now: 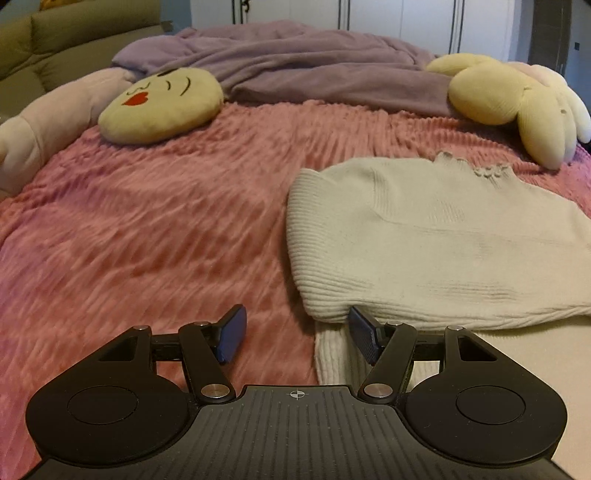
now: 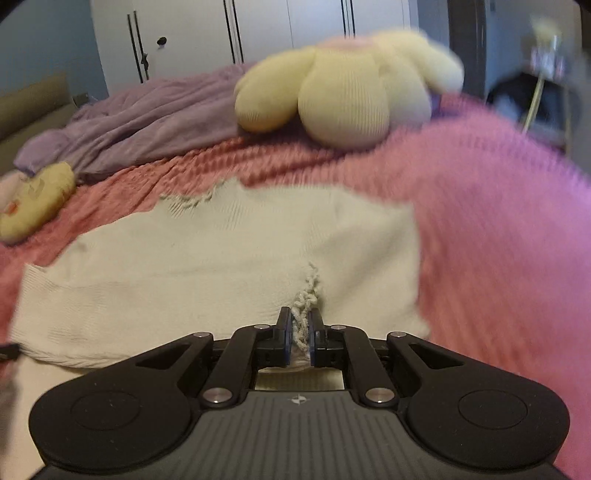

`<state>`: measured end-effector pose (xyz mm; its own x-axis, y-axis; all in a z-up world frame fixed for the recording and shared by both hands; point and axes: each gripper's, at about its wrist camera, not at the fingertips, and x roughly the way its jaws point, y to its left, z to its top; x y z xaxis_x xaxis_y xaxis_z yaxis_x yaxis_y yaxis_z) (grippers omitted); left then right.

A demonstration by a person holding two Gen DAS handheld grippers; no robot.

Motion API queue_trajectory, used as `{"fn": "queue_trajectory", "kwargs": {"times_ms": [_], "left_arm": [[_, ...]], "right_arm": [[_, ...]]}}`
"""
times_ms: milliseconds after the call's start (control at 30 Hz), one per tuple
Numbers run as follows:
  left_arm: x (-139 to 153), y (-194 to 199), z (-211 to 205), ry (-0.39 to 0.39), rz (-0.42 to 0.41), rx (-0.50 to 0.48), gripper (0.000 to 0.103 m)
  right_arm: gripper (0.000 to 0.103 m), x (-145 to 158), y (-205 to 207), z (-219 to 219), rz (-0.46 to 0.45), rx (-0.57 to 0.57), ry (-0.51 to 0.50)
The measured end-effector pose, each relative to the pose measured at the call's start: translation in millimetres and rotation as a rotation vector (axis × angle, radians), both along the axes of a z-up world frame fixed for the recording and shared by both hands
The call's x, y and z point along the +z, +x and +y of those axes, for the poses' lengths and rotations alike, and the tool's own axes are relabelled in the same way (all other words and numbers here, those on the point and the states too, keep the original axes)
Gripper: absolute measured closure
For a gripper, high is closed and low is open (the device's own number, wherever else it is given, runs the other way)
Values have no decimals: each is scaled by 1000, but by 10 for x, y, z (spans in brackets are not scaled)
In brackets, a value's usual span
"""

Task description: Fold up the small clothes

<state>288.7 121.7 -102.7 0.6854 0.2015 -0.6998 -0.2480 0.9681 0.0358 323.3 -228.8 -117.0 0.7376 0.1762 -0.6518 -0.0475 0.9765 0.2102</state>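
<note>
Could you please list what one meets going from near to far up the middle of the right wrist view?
right hand-held gripper → cream sweater → pink bedspread → yellow flower plush → white wardrobe

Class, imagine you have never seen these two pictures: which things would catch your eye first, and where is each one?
A cream sweater lies flat on the pink bedspread, right of centre in the left view. The right hand-held gripper is shut on its frilly edge, while the left hand-held gripper is open at the sweater's near corner. Behind lie a kiss-face pillow and a yellow flower plush.
</note>
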Motion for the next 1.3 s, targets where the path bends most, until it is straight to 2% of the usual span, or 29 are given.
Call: {"fn": "queue_trajectory", "kwargs": {"times_ms": [67, 100, 167, 233, 267, 300, 367, 500, 567, 633, 867, 1100, 1200, 1300], "left_arm": [[-4, 7, 16, -17, 1, 7, 36], [-9, 4, 22, -21, 3, 10, 36], [-15, -9, 17, -17, 6, 10, 35], [-14, -19, 6, -7, 10, 3, 35], [-8, -23, 6, -5, 9, 2, 35], [1, -25, 7, -4, 8, 4, 35], [21, -20, 18, -7, 3, 12, 34], [39, -1, 13, 0, -2, 14, 32], [46, 5, 9, 7, -6, 18, 32], [41, 20, 15, -2, -3, 23, 32], [78, 29, 23, 3, -19, 31, 32], [278, 106, 6, -28, -68, 16, 32], [266, 206, -125, -22, -68, -21, 31], [200, 343, -293, -39, -76, -66, 29]], "right_arm": [[87, -42, 0, -47, 11, 6, 57], [80, -56, 18, -65, 12, 21, 72], [71, -97, 90, -60, 37, 34, 107], [70, -132, 128, -74, 64, 44, 154], [73, -139, 146, -48, 74, 42, 149], [96, -127, 177, -36, 75, 42, 122], [97, -17, 135, 62, 12, 44, 1], [97, 235, -30, 151, -175, -21, -223], [97, 268, -66, 162, -221, -42, -324], [97, 250, -59, 122, -211, -42, -350], [97, -29, 61, -152, -117, -91, -330], [94, -104, 41, -148, -127, -129, -395], [94, 31, -23, -194, -175, -182, -306], [91, 110, -99, -68, -226, -105, -228]]}}
